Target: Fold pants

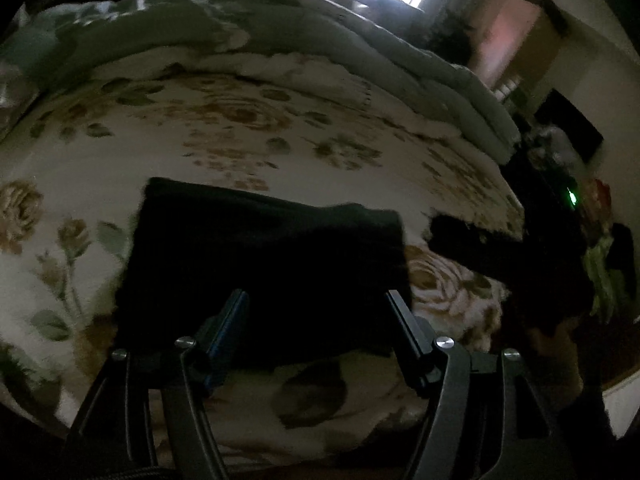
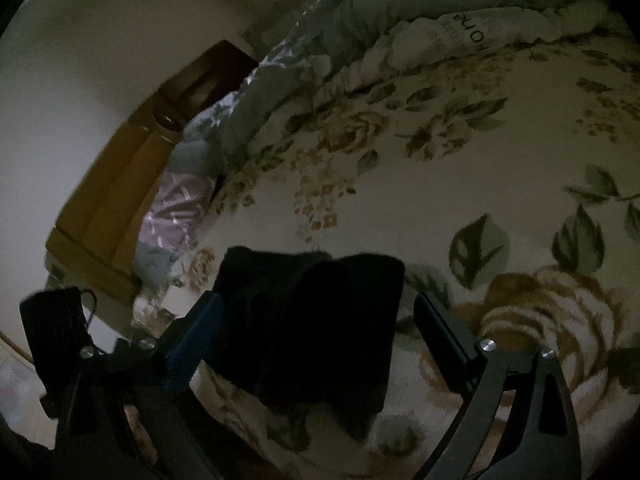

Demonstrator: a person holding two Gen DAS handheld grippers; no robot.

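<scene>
The pants [image 1: 260, 264] are plain black with no pattern, and they read as the darkest thing in both wrist views. The bedspread [image 1: 248, 148] under them is cream, printed with tan-brown roses and grey-green leaves. Along its far edge lies a pale grey-green quilt [image 1: 256, 20] with white floral patches, beside a yellow-brown cardboard box [image 2: 108, 204] and lilac fabric [image 2: 176, 208] with white marks.

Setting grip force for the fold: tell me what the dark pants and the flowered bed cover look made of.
Folded black pants: soft matte cloth, maybe knit; it drapes in limp folds with no shine, though the weave is too dark to tell. Cream flowered bed cover: plush, fleece-like fabric, judging by fuzzy print edges and dull finish.
</scene>
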